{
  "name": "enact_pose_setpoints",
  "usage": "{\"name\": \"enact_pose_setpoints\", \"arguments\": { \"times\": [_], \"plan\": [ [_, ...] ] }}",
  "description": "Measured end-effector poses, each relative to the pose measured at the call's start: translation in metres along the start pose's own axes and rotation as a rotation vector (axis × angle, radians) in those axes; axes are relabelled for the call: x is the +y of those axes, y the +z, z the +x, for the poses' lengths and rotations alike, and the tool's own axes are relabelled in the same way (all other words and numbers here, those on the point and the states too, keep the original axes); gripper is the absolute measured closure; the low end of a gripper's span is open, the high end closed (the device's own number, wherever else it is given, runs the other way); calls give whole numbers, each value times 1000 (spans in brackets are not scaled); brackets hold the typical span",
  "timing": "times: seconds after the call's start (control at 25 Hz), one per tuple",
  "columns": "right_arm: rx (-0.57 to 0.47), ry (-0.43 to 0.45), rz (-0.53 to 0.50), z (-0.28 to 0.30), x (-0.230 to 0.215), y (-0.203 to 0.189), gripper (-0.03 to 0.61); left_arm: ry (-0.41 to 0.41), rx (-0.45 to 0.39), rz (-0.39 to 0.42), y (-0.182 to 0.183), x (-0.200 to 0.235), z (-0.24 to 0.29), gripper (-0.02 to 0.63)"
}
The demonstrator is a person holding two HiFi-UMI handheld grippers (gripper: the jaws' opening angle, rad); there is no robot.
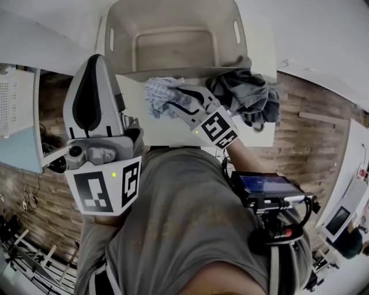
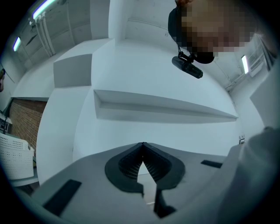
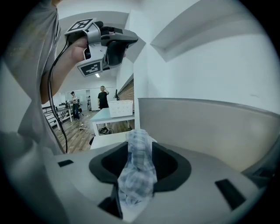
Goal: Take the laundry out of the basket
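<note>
White table (image 1: 134, 92) fills the middle of the head view, with the basket (image 1: 173, 14) at its far edge, and the basket looks emptied out from up here. Left of the basket the left gripper (image 2: 142, 148) hangs in the air, tips pinched together on nothing, so it's not part of this step.

Straight in front of the basket the right gripper (image 1: 176, 98) has the checked cloth (image 1: 154, 92) bunched between its jaws. The pads touch it on both sides, though the grip looks pretty loose, and the cloth sits low by the table. Right of that, at the basket's front right corner, the dark pile (image 1: 245, 95) is out too.

So I reckon this is the drop-off. My tip: let the cloth land on the table first, spread the jaws wide, then back straight away from the basket so the ribbed pads don't drag it along.
</note>
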State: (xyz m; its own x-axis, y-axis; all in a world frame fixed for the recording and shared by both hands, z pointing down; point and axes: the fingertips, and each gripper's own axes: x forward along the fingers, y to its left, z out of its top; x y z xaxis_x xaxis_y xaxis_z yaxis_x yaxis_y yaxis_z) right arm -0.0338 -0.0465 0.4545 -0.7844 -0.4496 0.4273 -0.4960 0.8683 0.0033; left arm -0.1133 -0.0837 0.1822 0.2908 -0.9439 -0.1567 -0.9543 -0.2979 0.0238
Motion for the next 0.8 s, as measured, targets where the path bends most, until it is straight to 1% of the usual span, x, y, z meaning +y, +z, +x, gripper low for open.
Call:
{"name": "enact_pose_setpoints", "arguments": {
  "times": [0.12, 0.24, 0.36, 0.48, 0.64, 0.72, 0.8],
  "plan": [
    [-21, -28, 4, -11, -6, 11, 399, -14, -2, -7, 0, -2, 1, 606],
    [-106, -68, 26, -26, -14, 37, 417, -34, -10, -15, 0, -5, 3, 606],
    [-227, -118, 42, -46, -25, 73, 467, -59, -18, -19, -1, -11, 6, 606],
    [-319, -168, 76, -63, -38, 104, 527, -74, -15, -39, -4, -16, 6, 606],
    [-448, -266, 121, -84, -59, 151, 549, -102, -21, -50, -4, -23, 10, 606],
    [-472, -331, 113, -95, -68, 169, 551, -117, -31, -45, -4, -29, 13, 606],
    [-495, -376, 91, -106, -73, 185, 551, -133, -34, -40, -6, -39, 15, 606]
  ]
}}
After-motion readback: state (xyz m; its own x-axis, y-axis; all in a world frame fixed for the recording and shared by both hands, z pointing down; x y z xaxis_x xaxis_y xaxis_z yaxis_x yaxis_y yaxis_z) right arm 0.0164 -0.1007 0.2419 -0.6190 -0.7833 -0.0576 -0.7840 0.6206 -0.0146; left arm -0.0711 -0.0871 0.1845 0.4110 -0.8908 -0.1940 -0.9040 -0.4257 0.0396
